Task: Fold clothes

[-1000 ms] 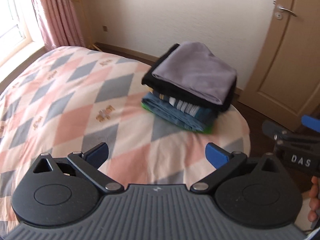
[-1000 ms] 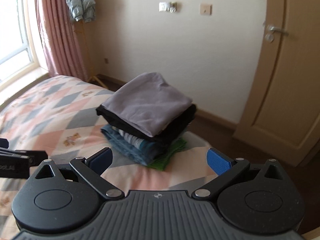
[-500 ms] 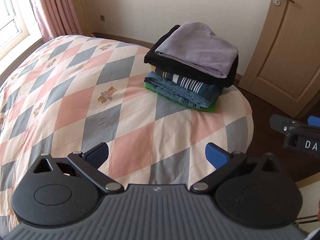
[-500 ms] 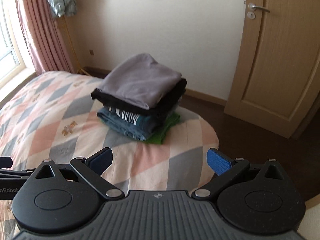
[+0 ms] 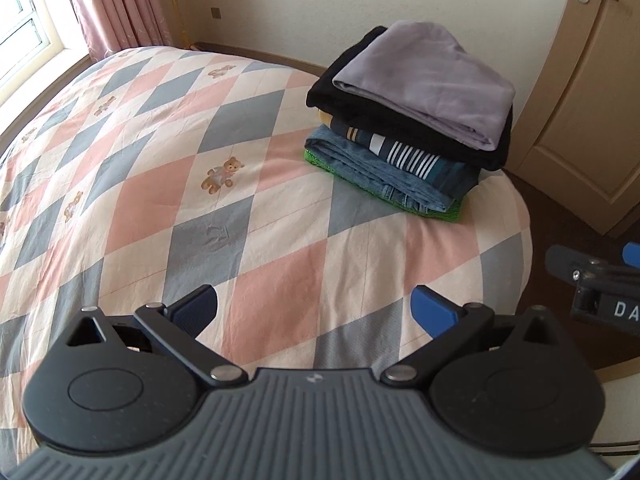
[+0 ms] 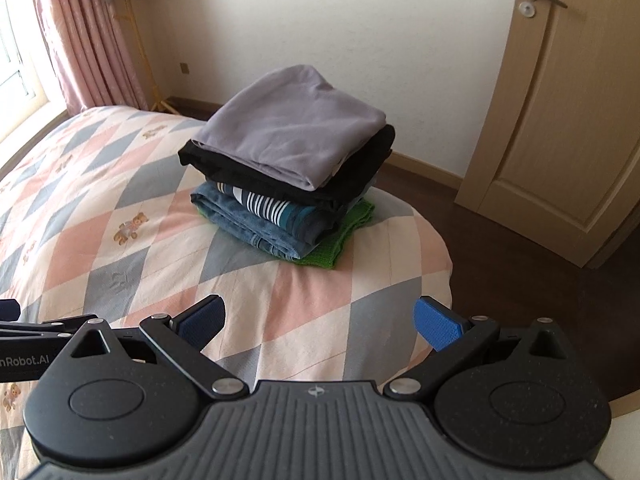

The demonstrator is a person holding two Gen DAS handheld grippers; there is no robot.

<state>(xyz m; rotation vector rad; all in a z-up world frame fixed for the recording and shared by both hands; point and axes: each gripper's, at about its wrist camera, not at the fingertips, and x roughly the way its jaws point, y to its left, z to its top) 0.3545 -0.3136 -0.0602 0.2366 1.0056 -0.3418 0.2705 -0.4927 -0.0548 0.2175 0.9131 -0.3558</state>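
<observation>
A stack of folded clothes (image 5: 408,120) sits on the far right corner of the bed: a grey garment (image 5: 432,80) on top, then black, striped, denim and green (image 5: 452,214) layers. It also shows in the right wrist view (image 6: 288,168). My left gripper (image 5: 314,310) is open and empty above the bedspread, well short of the stack. My right gripper (image 6: 320,320) is open and empty near the bed's front corner. The right gripper's side shows at the right edge of the left wrist view (image 5: 596,280).
The bed has a pink, grey and cream diamond quilt (image 5: 160,184) with bear prints. A wooden door (image 6: 560,112) stands at the right, dark floor (image 6: 520,280) beside the bed. Pink curtains (image 6: 88,40) and a window are at the left.
Both grippers have pulled back and up from the stack, so more of the bed shows. Both stay open and empty. The stack has not moved.
</observation>
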